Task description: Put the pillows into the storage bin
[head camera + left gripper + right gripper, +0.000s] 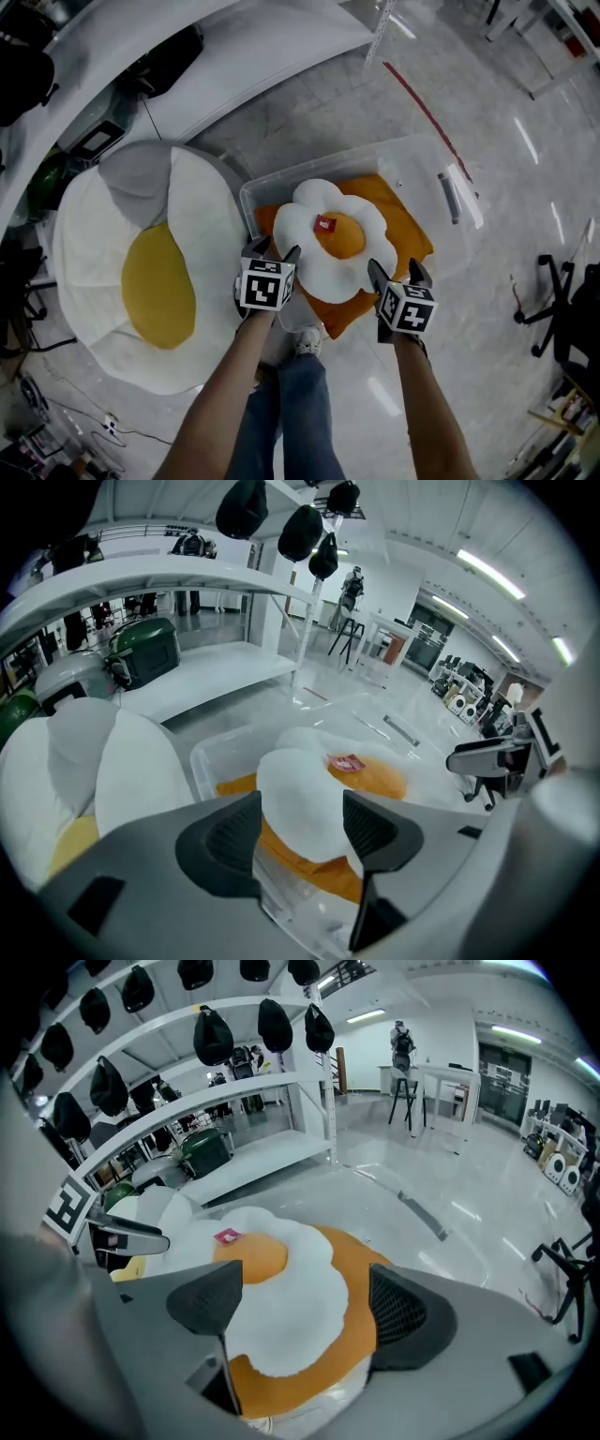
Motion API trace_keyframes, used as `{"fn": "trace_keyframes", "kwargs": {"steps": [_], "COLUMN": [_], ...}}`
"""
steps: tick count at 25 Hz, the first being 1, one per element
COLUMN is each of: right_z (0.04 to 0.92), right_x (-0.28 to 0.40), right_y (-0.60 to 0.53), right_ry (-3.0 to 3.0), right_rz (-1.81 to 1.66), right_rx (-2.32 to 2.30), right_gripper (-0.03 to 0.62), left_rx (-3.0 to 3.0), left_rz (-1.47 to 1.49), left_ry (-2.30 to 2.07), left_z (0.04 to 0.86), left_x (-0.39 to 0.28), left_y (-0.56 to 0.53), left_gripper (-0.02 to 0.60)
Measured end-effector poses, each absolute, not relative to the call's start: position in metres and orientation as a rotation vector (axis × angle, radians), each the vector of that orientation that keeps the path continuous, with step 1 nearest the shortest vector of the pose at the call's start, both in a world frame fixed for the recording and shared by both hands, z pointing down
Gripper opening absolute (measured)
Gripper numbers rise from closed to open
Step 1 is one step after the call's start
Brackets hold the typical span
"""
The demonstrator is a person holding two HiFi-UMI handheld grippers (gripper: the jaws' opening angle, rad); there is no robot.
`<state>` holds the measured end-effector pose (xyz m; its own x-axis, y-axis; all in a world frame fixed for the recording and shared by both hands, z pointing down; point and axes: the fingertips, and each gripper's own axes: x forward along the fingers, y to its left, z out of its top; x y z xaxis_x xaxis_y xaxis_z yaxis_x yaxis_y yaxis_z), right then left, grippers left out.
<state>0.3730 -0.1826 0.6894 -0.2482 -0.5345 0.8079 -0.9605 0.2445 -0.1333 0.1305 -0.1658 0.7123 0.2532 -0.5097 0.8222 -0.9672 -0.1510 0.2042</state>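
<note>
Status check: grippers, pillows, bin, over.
Left gripper, right gripper open, nothing gripped. White fried-egg pillow atop orange pillow in clear plastic bin. Large egg-shaped cushion on floor, outside bin.

Clear, smooth, glossy plastic for the storage bin [427, 161], with bright glints along its rim. Inside the bin, soft matt plush on the fried-egg pillow [328, 267], white round a yellow yolk, with a small red tag [325, 223] on top. Under it, matt cloth on the orange pillow [405, 230]. Left of the bin, the same matt plush on the large fried-egg cushion [103, 262]. Around the bin, polished grey floor [487, 272], glossy with lamp reflections. At the bin's near edge, matt grey plastic on the left gripper [275, 249] and right gripper [396, 269], with dark ribbed pads [370, 822]. Nearer than the bin, blue denim jeans [291, 412].
</note>
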Motion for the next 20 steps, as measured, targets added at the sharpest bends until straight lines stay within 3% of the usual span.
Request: {"fn": "trace_keyframes", "kwargs": {"steps": [8,12,20], "right_z": [0.577,0.482,0.284], "right_x": [0.325,0.28,0.208], "right_y": [-0.183,-0.171,-0.146], "right_ry": [-2.063,-2.219,-2.49], "right_rz": [0.723,0.627,0.458], "right_rx": [1.415,1.416,1.473], "right_gripper": [0.385,0.269,0.094], "left_rx": [1.911,1.989,2.131], "left_rz": [0.562,0.419,0.215], "left_ry": [-1.5,-1.61,-1.843], "left_z": [0.592,0.49,0.278], "left_x": [0.091,0.058,-0.011], "left_y": [-0.165,-0.152,-0.098], "left_gripper": [0.272,0.237,0.073]}}
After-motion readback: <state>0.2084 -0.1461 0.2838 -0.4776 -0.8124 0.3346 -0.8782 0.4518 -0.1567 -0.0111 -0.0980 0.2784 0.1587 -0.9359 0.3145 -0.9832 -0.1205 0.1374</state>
